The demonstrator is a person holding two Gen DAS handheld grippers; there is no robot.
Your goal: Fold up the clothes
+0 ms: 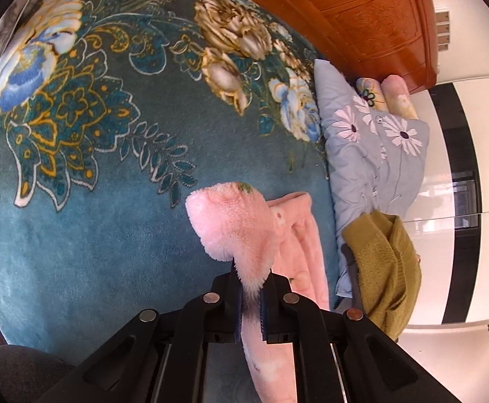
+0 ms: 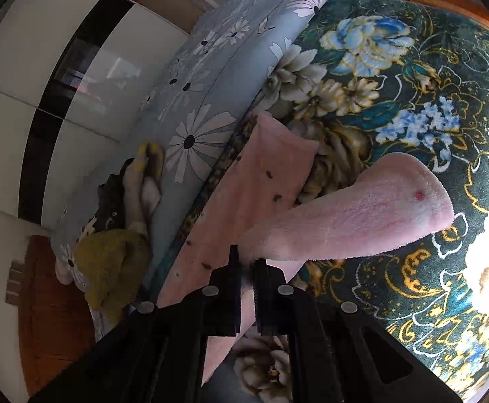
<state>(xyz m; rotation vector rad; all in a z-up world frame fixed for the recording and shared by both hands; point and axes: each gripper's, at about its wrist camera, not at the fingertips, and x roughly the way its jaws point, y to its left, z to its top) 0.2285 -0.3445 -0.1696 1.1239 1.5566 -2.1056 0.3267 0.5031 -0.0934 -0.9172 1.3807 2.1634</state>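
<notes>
Two grippers clamp the pink fleece garment (image 1: 241,221). Left gripper (image 1: 251,297): jaws pinched on a fleece fold that bulges beyond its fingertips. Right gripper (image 2: 247,277): likewise pinched on fleece. Remaining garment trails below onto the teal floral blanket (image 1: 86,221).

The pink fleece garment (image 1: 237,228) runs off both views' bottom edges.

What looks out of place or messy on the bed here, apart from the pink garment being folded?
An olive-green knitted garment lies crumpled against the grey-blue daisy-print quilt at the edge of the teal floral blanket, unfolded. The fluffy pink garment hangs unevenly from both grippers. Nothing looks damaged or spilled.
</notes>
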